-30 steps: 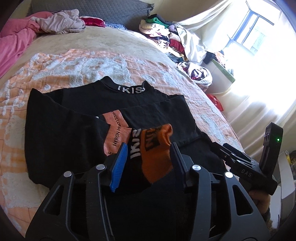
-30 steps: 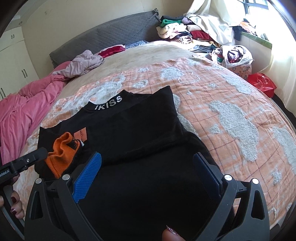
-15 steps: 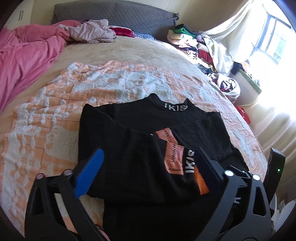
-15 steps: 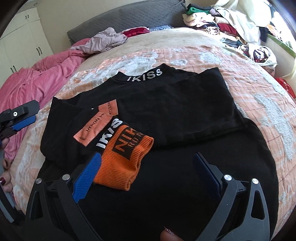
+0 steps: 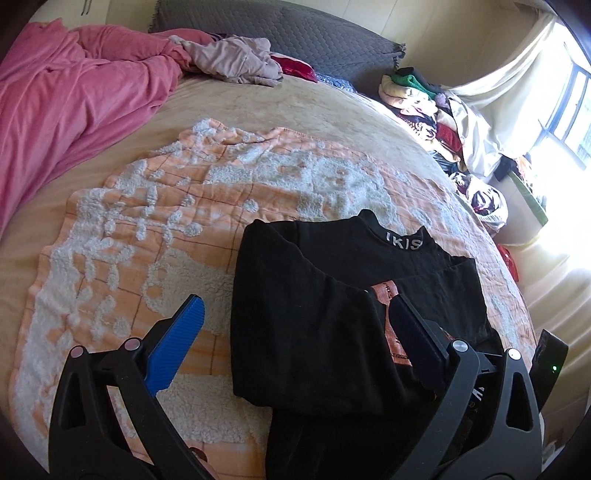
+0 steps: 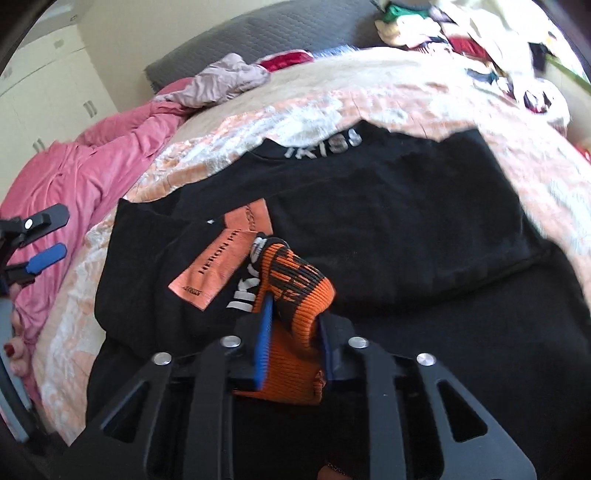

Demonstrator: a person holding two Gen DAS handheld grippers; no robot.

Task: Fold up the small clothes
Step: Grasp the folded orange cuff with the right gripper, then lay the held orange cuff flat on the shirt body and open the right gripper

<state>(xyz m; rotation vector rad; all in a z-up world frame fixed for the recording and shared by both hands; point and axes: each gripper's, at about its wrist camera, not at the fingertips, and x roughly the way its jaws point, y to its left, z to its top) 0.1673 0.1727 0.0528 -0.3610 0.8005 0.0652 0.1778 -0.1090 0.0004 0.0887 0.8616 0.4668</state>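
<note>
A black top with an "IKISS" collar lies part folded on the orange and white blanket. Its sleeve, with orange label patches, is laid across the body. My right gripper is closing its jaws, and the pads press on the orange ribbed cuff, which bunches up between them. My left gripper is open and holds nothing, hovering over the top's left edge. In the right wrist view the left gripper sits at the far left over the pink cover.
A pink duvet covers the bed's left side, with a beige garment and a grey headboard behind. Piled clothes fill the far right corner by the window. A hand with red nails shows at the left edge.
The left gripper opened, let go of the orange cuff and drew away to the left. The right gripper moved in over the cuff and closed on it.
</note>
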